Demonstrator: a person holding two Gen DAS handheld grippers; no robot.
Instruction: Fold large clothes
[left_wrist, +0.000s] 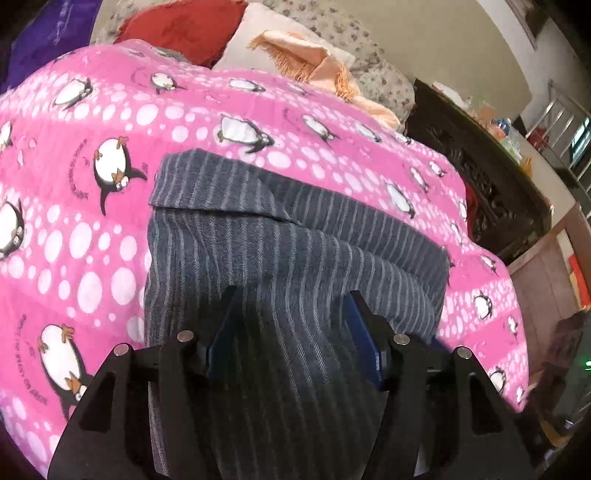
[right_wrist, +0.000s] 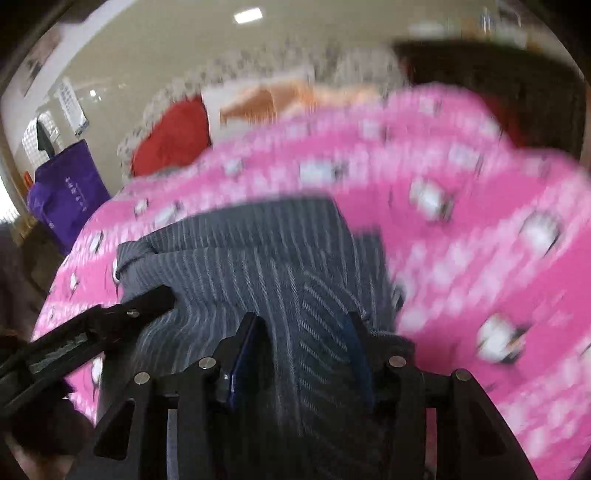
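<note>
The grey striped garment (left_wrist: 291, 258) lies on the pink penguin blanket (left_wrist: 92, 155) over the bed, running long from the near edge at 6 o'clock up toward 12, its far end already doubled over into a flap near 11. Both tools sit at the near end. The left tool (left_wrist: 291, 314) is wide open, jaws standing apart either side of the cloth, hovering over it and pinching nothing. The right tool (right_wrist: 306, 339), in its blurred view, is also spread, with striped cloth between the jaws; whether it touches I cannot tell. In that view the left tool's black finger shows at 9 o'clock, resting at the garment's left edge.

So the cloth stretches straight ahead of both tools, each about equally near. A fold would likely carry the near hem toward 12. There's open blanket at 3 and 9 o'clock; a red cushion (left_wrist: 184, 29) and an orange fringed cloth (left_wrist: 314, 62) crowd the far end.
</note>
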